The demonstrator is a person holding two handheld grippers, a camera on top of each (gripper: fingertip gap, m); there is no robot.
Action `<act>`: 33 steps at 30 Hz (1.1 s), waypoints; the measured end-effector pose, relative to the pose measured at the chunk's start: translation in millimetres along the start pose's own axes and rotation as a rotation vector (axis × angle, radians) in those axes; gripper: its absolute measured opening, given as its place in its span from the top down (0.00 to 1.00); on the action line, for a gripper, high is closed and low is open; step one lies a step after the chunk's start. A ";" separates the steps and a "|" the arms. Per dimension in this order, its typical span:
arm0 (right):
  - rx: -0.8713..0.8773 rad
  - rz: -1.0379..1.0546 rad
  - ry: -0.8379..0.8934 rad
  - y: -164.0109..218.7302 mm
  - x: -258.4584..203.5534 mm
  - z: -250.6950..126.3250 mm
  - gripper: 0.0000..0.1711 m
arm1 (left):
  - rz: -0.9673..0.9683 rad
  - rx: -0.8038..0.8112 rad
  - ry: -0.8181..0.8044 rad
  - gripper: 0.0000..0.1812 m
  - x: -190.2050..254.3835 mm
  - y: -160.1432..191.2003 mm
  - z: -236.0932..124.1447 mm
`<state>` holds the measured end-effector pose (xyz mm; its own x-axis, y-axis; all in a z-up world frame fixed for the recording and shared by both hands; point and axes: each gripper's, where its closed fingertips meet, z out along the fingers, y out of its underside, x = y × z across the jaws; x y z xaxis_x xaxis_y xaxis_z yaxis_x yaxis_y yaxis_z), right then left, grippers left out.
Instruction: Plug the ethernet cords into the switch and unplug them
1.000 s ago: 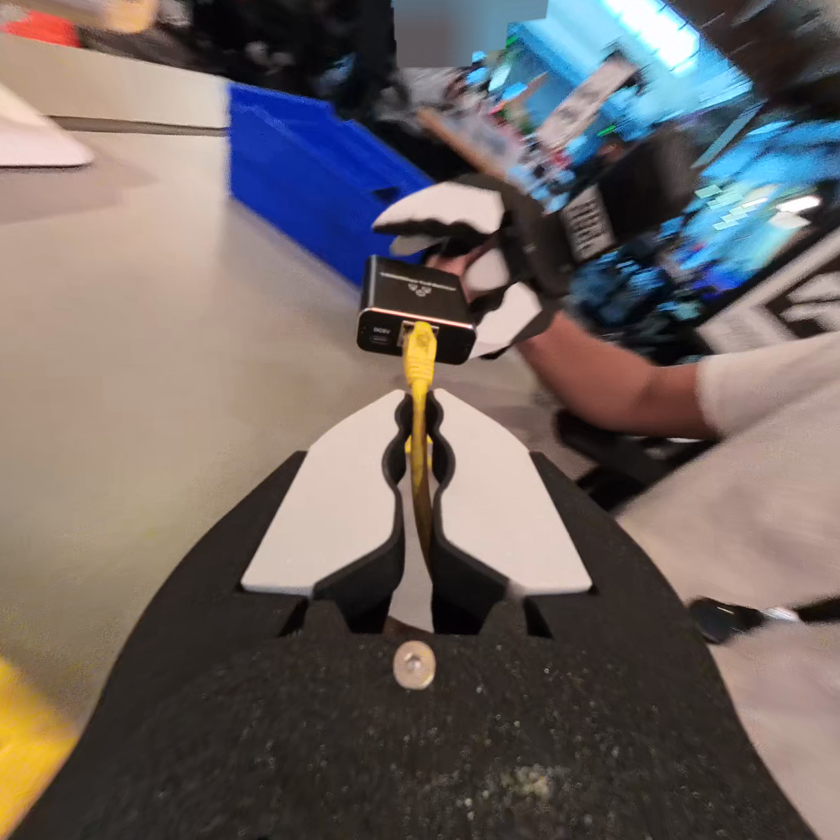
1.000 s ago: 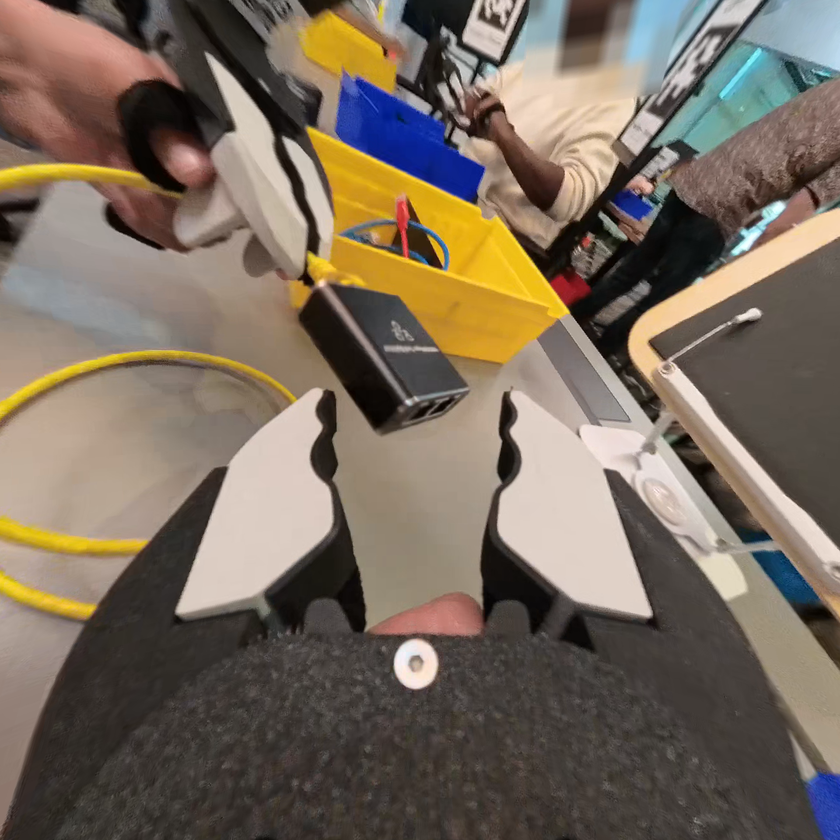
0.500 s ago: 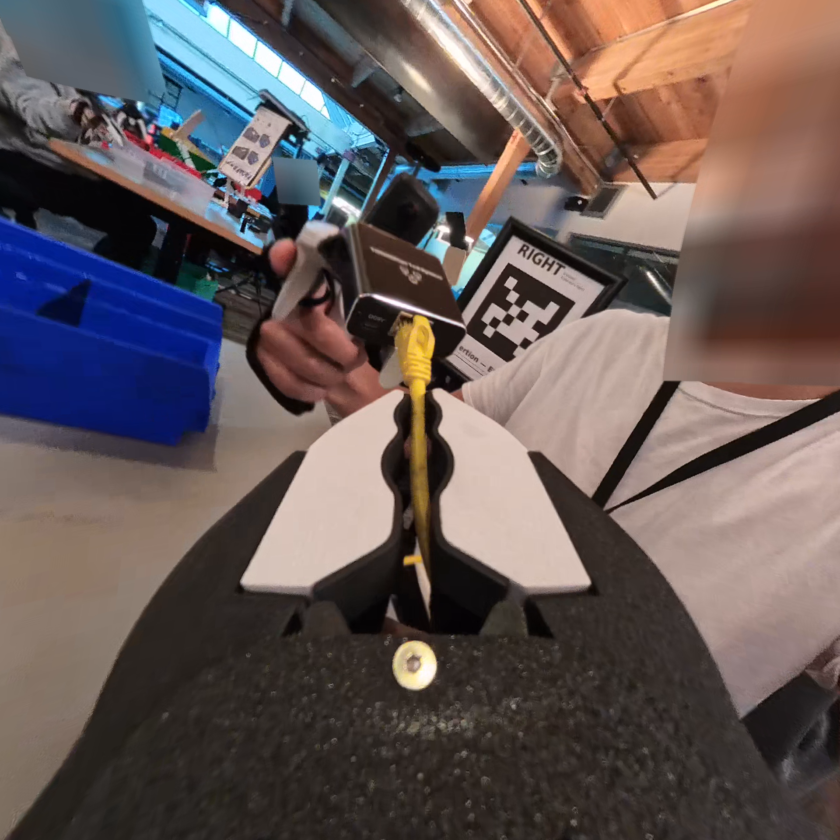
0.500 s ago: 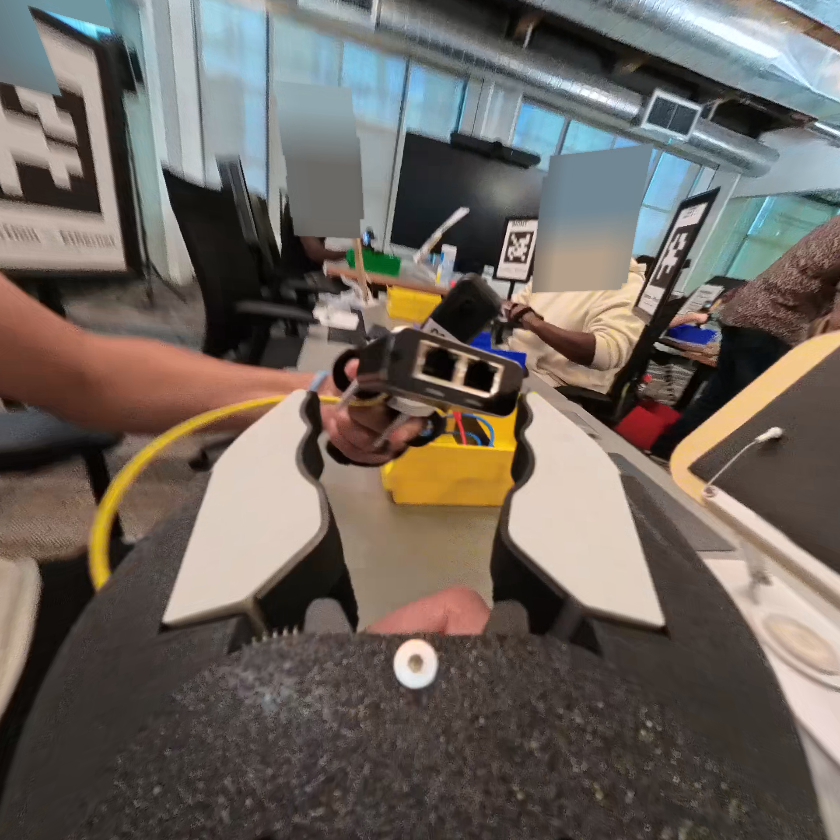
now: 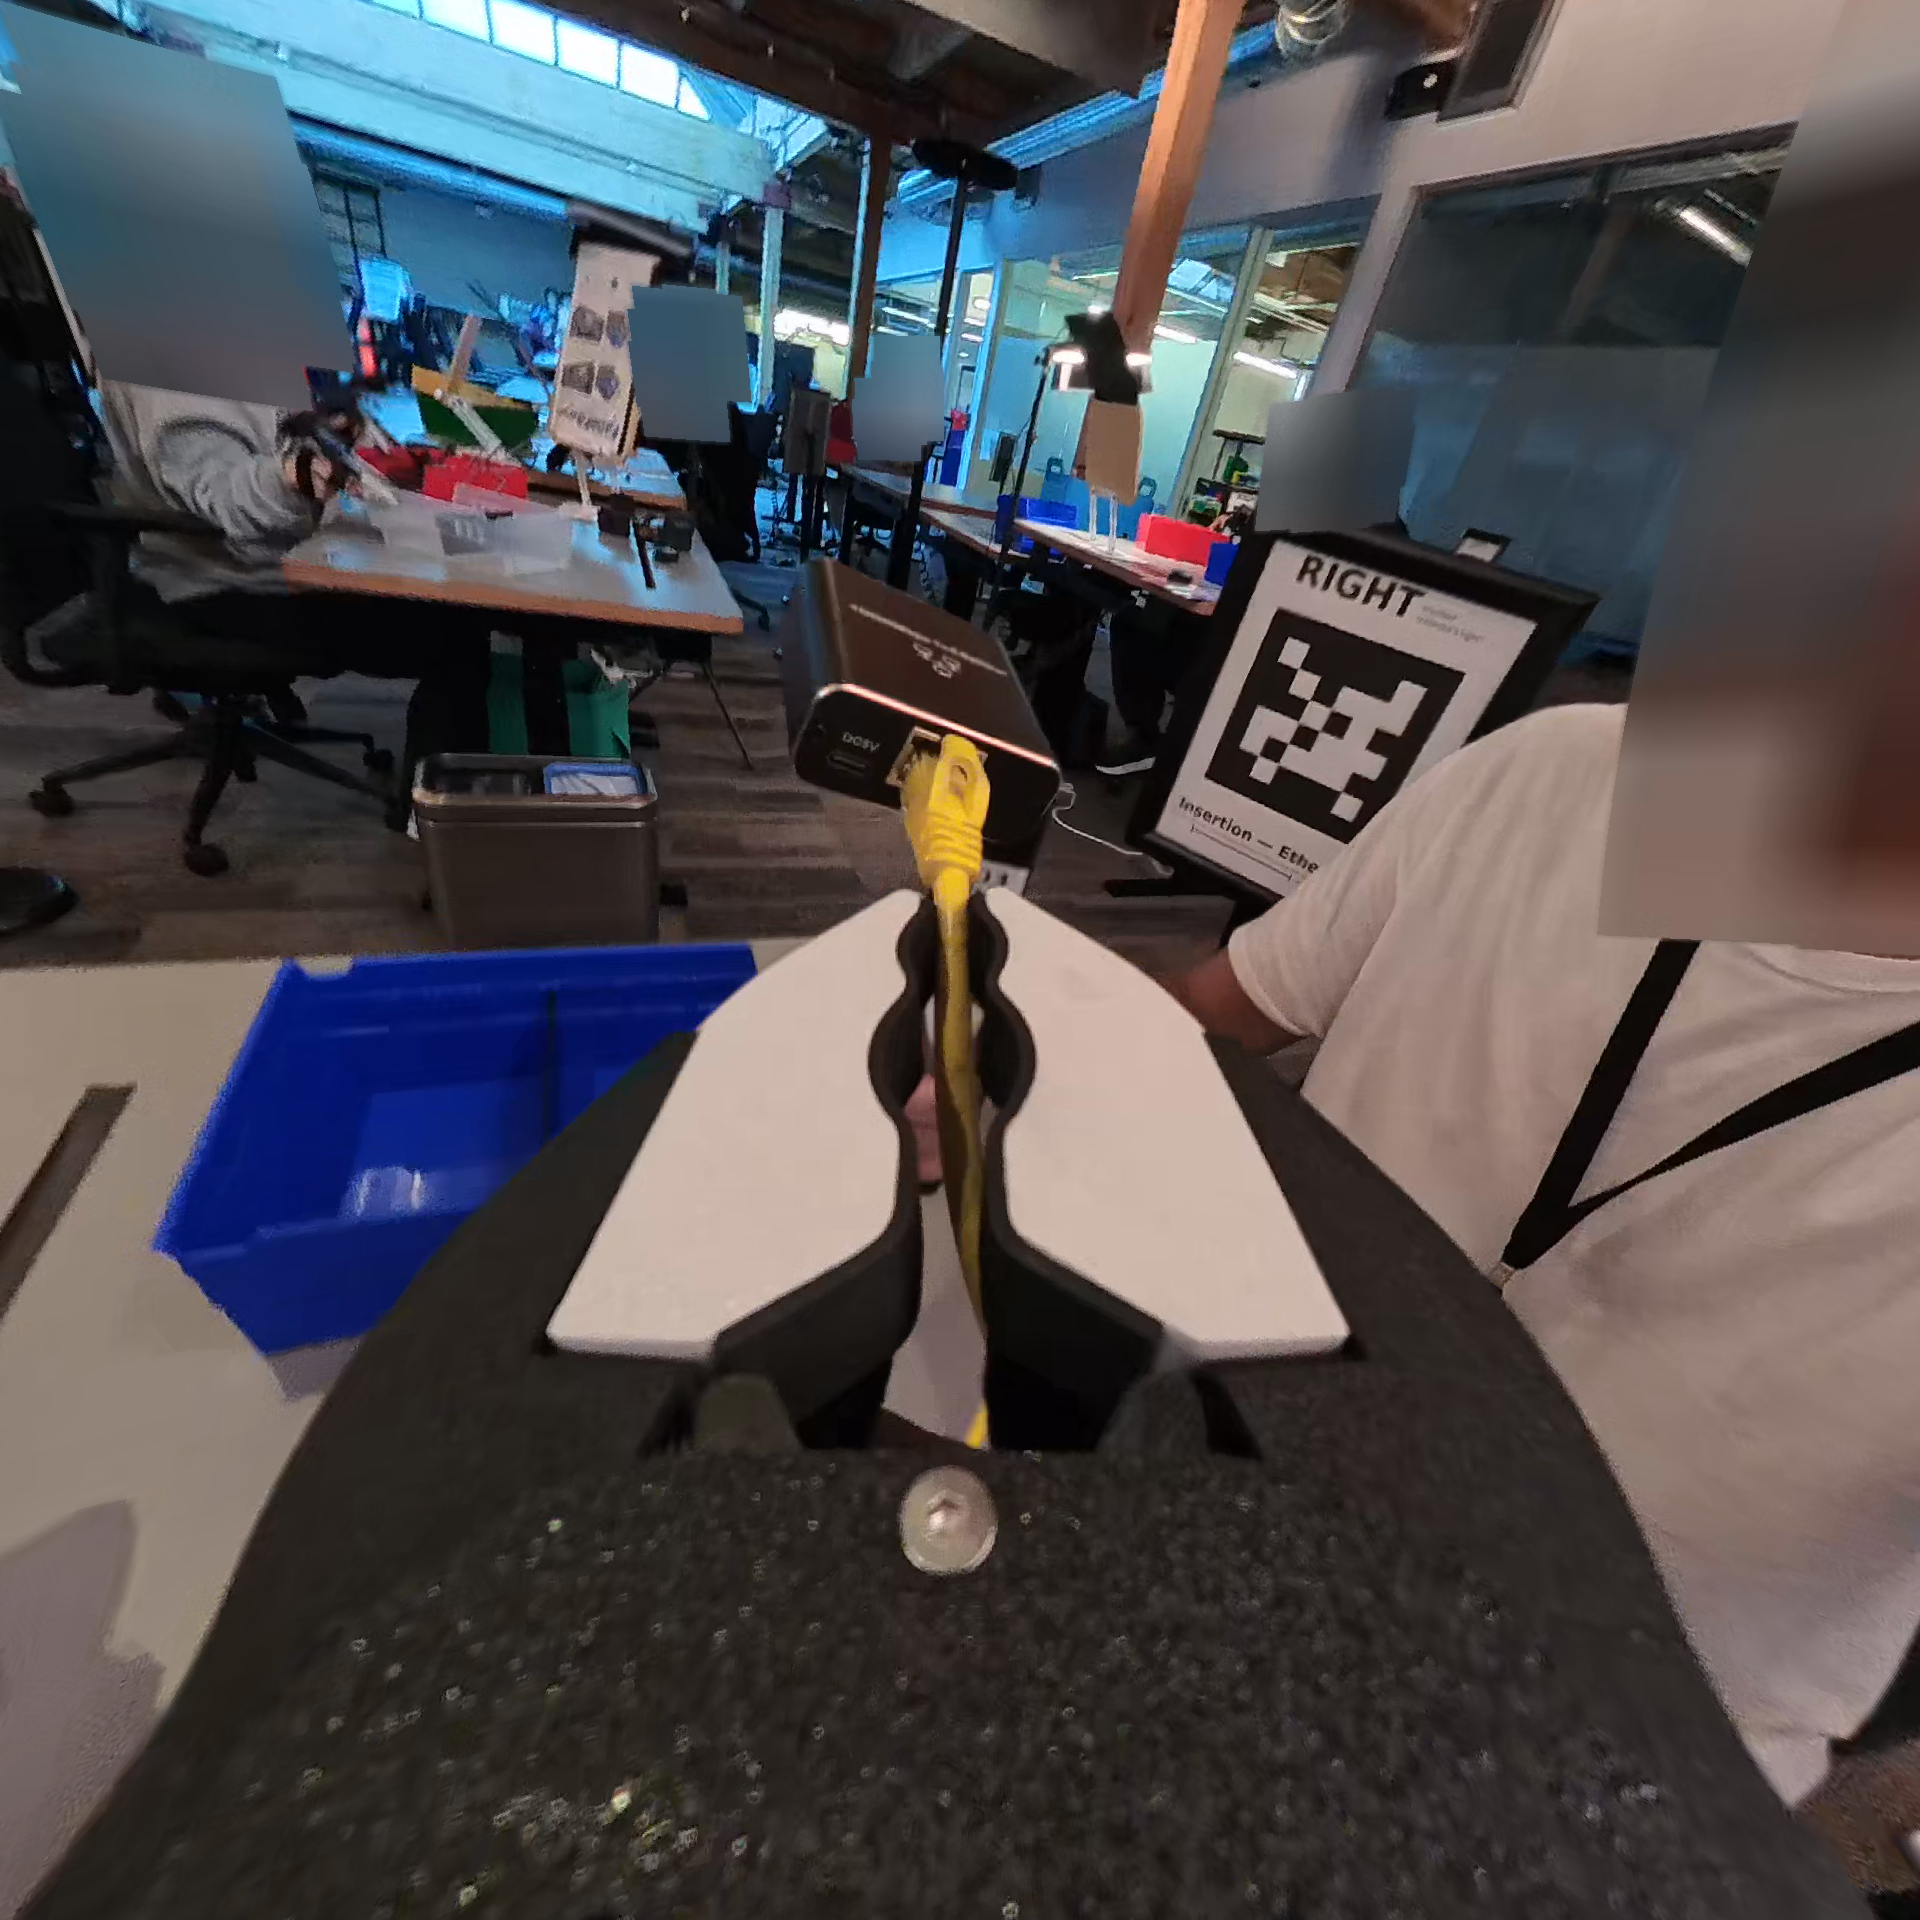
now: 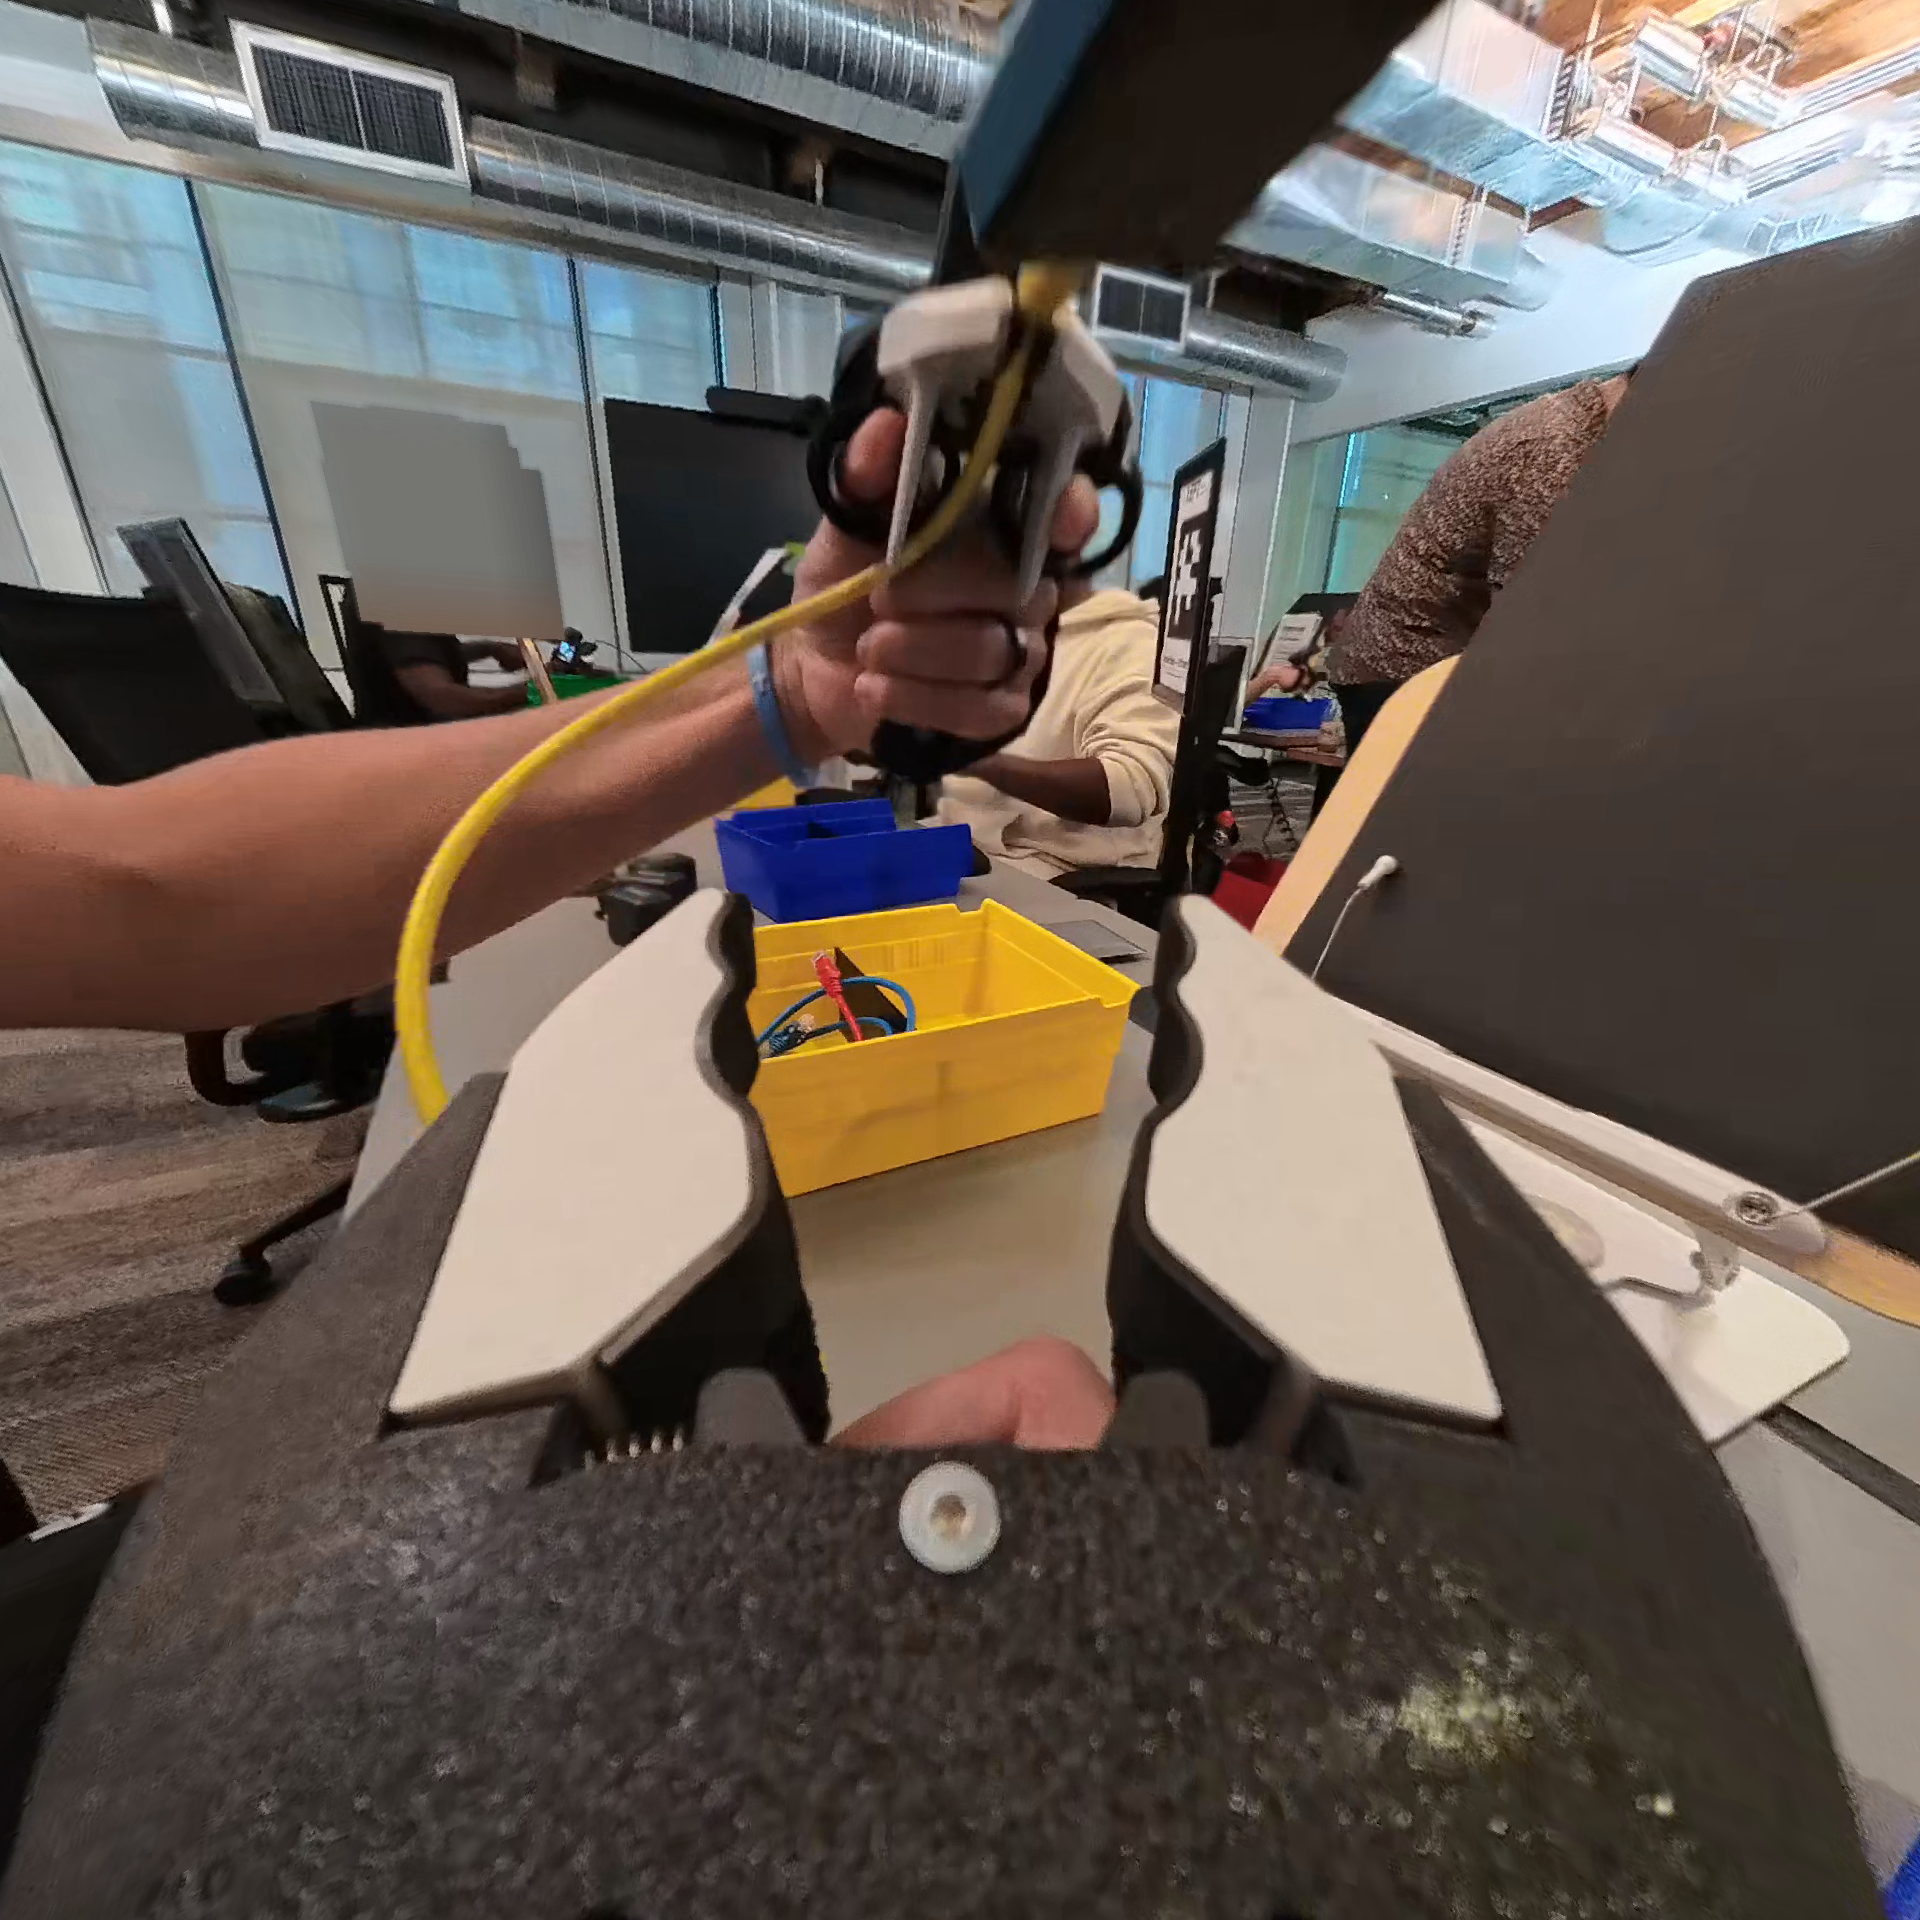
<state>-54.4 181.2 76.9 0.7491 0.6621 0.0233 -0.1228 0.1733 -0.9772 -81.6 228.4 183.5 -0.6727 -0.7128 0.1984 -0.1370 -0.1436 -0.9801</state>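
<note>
My left gripper [image 5: 951, 920] is shut on the yellow ethernet cord [image 5: 958, 1091]. The cord's plug [image 5: 943, 816] sits in a port of the black switch [image 5: 914, 665], which hangs in the air on the plug, clear of the table. In the right wrist view the left gripper [image 6: 1023, 343] is high at centre, with the cord [image 6: 582, 727] looping down to the left and the blurred switch [image 6: 1153, 114] above it. My right gripper [image 6: 951, 925] is open and empty, below the switch and apart from it.
A yellow bin [image 6: 966, 1091] holding blue and red cords stands on the table [image 6: 956, 1247], with a blue bin [image 6: 842, 857] behind it. A black board [image 6: 1662, 727] leans at the right. Another blue bin [image 5: 416, 1122] is left of my left gripper. Across from one pair of fingers to the other is roughly 12 centimetres.
The left gripper has swung up off the table with the cord and the plugged-in switch. The switch has risen from between the right gripper's fingers to above them. The right gripper stays open.
</note>
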 end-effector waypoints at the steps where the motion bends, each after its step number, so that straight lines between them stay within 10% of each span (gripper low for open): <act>1: 0.007 0.013 -0.003 -1.5 1.3 -1.3 0.57 | 0.024 0.005 0.014 0.97 5.0 -12.1 2.0; 7: 0.014 0.022 -0.042 -8.8 -1.3 -7.7 0.59 | 0.228 -0.052 0.077 0.97 70.8 -64.1 21.4; 12: -0.390 -0.022 -0.757 51.3 -143.5 -33.8 0.55 | 0.307 -0.108 0.037 0.97 106.8 -53.3 37.4; 15: -0.573 -0.226 -0.692 99.5 -162.4 -14.2 0.54 | 0.287 -0.098 0.001 0.97 114.1 -44.3 33.6; 19: -0.495 -0.483 -0.410 118.2 -135.1 31.9 0.99 | 0.239 -0.062 -0.046 0.97 126.1 -30.7 19.5; 33: 0.167 -0.804 -0.200 -130.2 -199.6 20.2 0.99 | 0.312 0.117 -0.136 0.97 227.4 -15.8 -4.1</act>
<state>-201.1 41.2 203.8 0.5224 0.4050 0.7504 0.2923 0.7416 -0.6037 -235.4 71.4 244.1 -0.5650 -0.8184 -0.1046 0.1493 0.0233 -0.9885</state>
